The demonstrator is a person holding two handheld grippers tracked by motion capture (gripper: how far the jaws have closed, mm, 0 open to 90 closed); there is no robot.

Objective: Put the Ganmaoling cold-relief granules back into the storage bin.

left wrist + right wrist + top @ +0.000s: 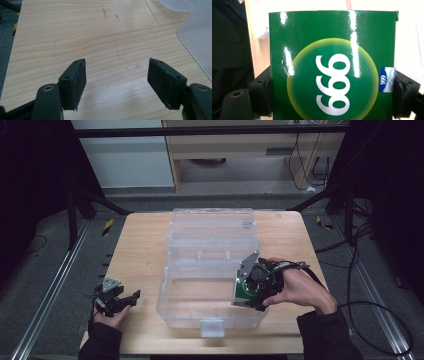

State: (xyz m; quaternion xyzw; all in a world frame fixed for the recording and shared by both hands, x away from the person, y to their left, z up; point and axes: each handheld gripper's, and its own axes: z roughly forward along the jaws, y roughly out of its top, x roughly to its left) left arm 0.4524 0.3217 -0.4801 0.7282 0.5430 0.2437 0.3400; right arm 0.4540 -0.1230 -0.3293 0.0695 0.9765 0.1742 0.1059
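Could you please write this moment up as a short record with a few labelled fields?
surface: wooden table
container: clear plastic box, lid open, at the table's middle
right gripper: shut on the green box, over the clear box's right side
left gripper: open, nothing between its jaws, low over bare wood left of the clear box

The green box (332, 65) runs off the bottom of the right gripper view so its lower end is cut off, its "999" print reads upside down, and from above the right hand-held gripper (248, 289) covers most of it.
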